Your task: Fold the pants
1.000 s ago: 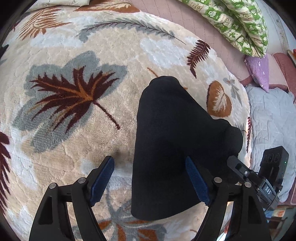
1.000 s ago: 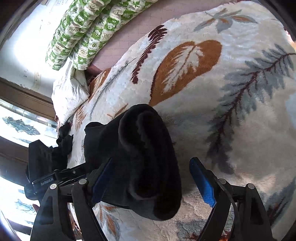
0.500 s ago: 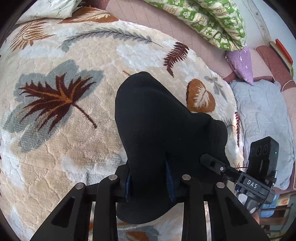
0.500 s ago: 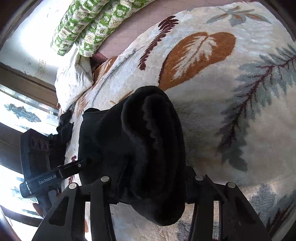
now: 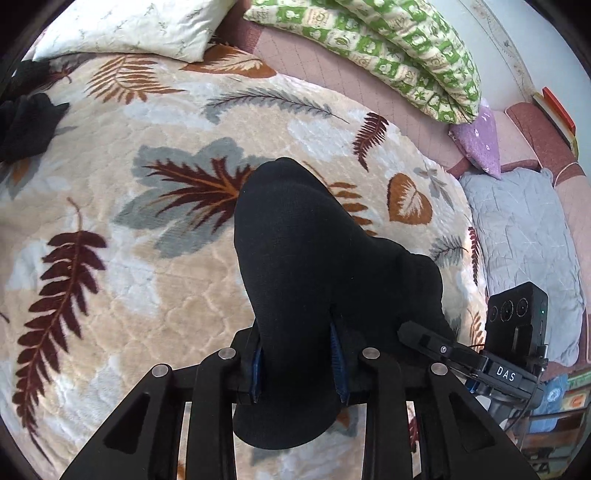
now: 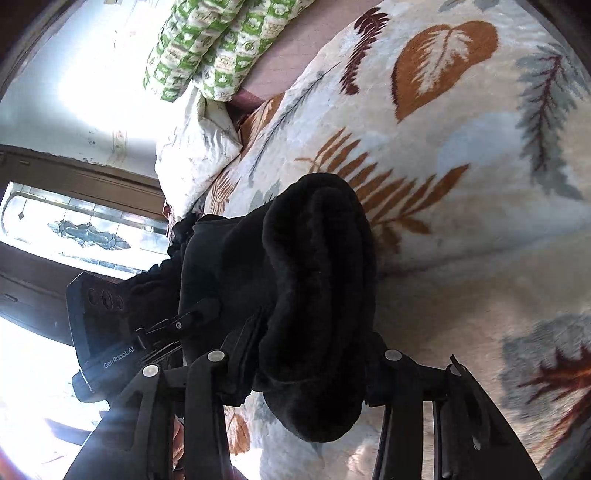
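The black pants are bunched into a thick folded bundle, lifted above the leaf-patterned blanket. My left gripper is shut on one end of the bundle, its blue pads pressed into the cloth. My right gripper is shut on the other end of the pants, where fleecy folded layers show. Each gripper shows in the other's view: the right one in the left wrist view, the left one in the right wrist view.
A green patterned quilt and a white pillow lie at the bed's far side. A second dark garment lies at far left. A purple cushion and a grey quilted pad are at the right. A window is behind.
Both grippers were open around the bundle a second ago and have closed on it. The bundle has since risen off the blanket, and the views have pulled back.
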